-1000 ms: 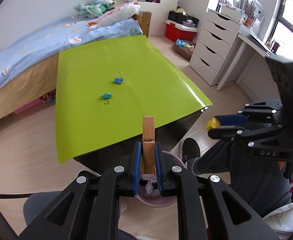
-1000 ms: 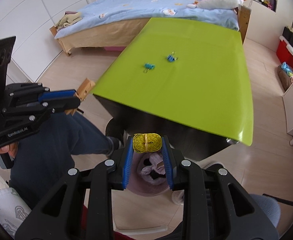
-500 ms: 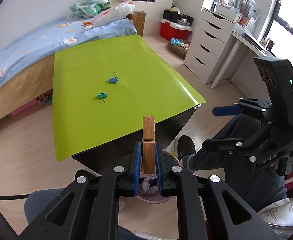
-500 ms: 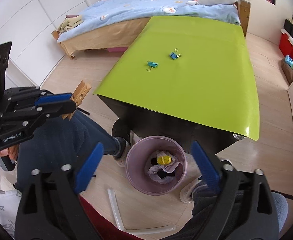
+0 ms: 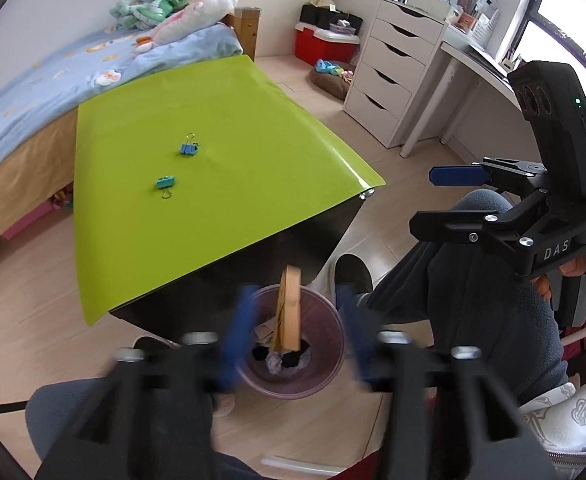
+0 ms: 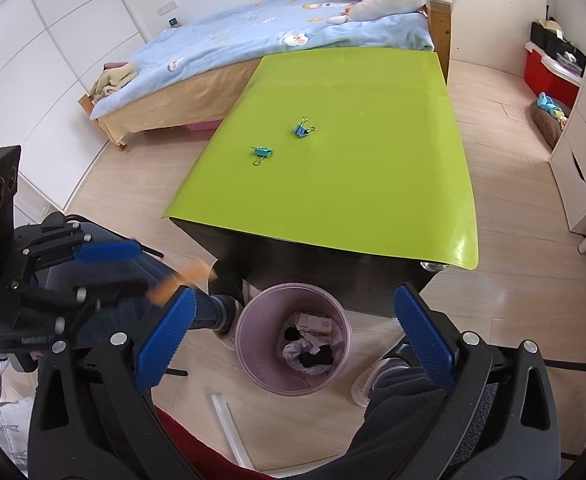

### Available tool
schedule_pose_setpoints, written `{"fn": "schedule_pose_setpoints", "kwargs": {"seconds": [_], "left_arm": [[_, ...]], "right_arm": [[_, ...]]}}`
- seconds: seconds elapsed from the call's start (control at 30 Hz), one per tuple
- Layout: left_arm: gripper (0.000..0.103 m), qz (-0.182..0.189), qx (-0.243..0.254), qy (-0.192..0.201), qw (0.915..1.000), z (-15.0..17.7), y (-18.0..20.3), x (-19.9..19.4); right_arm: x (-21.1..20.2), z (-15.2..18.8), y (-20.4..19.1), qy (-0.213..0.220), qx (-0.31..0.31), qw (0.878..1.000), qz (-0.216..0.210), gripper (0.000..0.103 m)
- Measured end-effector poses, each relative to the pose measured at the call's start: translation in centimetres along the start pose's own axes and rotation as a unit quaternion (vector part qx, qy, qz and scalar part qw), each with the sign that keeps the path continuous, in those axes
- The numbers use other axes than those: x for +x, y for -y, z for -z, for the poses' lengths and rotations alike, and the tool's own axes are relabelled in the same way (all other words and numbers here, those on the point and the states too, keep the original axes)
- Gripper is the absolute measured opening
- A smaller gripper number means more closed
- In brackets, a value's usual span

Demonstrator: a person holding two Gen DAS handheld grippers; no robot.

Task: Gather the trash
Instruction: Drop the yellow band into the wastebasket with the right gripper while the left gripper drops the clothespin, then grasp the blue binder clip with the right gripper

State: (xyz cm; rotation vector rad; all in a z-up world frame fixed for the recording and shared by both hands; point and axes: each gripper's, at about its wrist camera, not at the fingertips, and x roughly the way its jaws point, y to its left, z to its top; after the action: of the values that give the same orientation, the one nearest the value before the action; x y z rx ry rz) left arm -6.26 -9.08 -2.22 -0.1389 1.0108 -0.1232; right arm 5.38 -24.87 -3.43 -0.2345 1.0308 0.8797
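Note:
A wooden clothespin (image 5: 289, 308) hangs loose and tilted between the blurred fingers of my left gripper (image 5: 293, 328), whose jaws are opening; the pads no longer touch it. Right below it stands the pink trash bin (image 5: 329, 372) with crumpled paper and dark scraps inside. From the right wrist, the clothespin (image 6: 185, 280) is an orange blur off the left gripper (image 6: 133, 270). My right gripper (image 6: 295, 340) is above the bin (image 6: 249, 344), its jaws opening wide with nothing between them. Two blue binder clips (image 6: 302, 130) (image 6: 261, 153) lie on the green table (image 6: 353, 184).
The bin stands on the wood floor against the table's dark front side, between a person's legs (image 5: 473, 300) and feet. A white strip (image 6: 229, 424) lies on the floor near it. A bed (image 6: 233, 52) is behind the table and white drawers (image 5: 393, 80) are to the right.
The right gripper opened and let a yellow coil drop into the bin. The left gripper, shut on the clothespin until half a second ago, has spread its fingers, and the clothespin tips free.

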Motion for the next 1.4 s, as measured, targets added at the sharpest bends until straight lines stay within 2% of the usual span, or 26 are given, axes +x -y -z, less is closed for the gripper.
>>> {"fn": "schedule_pose_setpoints", "kwargs": {"seconds": [0.1,0.27,0.77,1.07,1.4], "left_arm": [[0.089,-0.001,-0.008,0.001,1.0,0.0,-0.1,0.2],[0.095,-0.02,-0.024,0.005,0.9995,0.0,-0.8,0.2],[0.095,-0.034,-0.074,0.014,0.9966,-0.5,-3.5,-0.1],[0.095,-0.044,-0.092,0.028,0.9944,-2.7,-6.1,-0.1],[0.095,-0.066,-0.102,0.027,0.9923,-5.5,-9.4,1.0]], "right_arm": [[-0.1,0.2,0.0,0.002,0.003,1.0,-0.001,0.099],[-0.1,0.5,0.1,0.003,0.006,1.0,-0.005,0.1],[0.9,-0.7,-0.3,0.002,-0.002,1.0,-0.012,0.1],[3.4,-6.1,-0.9,0.002,-0.029,0.999,-0.012,0.1],[9.2,-14.4,-1.1,-0.024,-0.066,0.997,-0.009,0.1]]}}
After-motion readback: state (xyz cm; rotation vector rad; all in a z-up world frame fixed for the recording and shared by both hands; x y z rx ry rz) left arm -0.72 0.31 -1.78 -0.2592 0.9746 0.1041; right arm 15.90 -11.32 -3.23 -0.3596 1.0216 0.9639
